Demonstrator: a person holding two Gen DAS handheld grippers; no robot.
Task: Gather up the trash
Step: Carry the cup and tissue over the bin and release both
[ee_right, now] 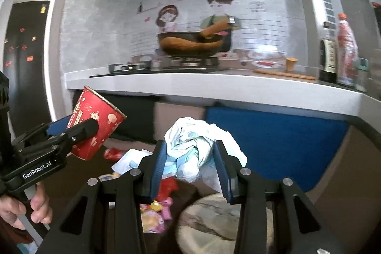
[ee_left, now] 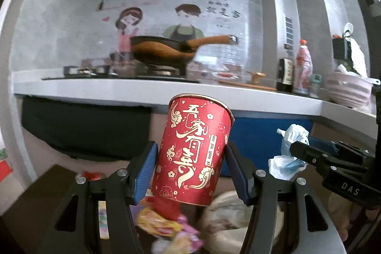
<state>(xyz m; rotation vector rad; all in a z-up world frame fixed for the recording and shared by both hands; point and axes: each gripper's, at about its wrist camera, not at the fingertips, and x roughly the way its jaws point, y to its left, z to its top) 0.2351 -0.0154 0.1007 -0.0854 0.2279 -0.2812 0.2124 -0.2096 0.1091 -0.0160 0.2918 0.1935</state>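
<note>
Red cardboard cup point(ee_left: 194, 149) printed with gold characters sits clamped between the blue-padded fingers point(ee_left: 145, 173) of the left gripper point(ee_left: 190, 170), held nearly upright with its open rim tipped slightly to the right, off the floor. From the right wrist view the same cup point(ee_right: 97, 127) leans toward the counter, pinched by the left gripper point(ee_right: 78, 132), with the person's hand point(ee_right: 26, 208) on the handle below.

The right gripper point(ee_right: 190, 158) is clenched on a crumpled wad of white and pale-blue tissue or plastic point(ee_right: 193, 149), which bulges above and below its blue pads point(ee_right: 158, 166). In the left wrist view that wad point(ee_left: 289, 151) hangs just right of the cup, apart from it.

Below both tools lies a blurred heap of pink, yellow and red wrappers point(ee_right: 154, 213) beside a pale rounded bag-like shape point(ee_right: 214, 218); whether they touch I cannot tell.

Farther back, a grey stone-look countertop point(ee_left: 95, 89) carries a gas hob with a brown wok point(ee_left: 166, 49), a dark glass bottle point(ee_left: 285, 75), a red-labelled plastic bottle point(ee_left: 303, 66) and a pink striped bowl point(ee_left: 347, 89). Behind them is a tiled wall with a cartoon couple sticker point(ee_right: 195, 16).
</note>
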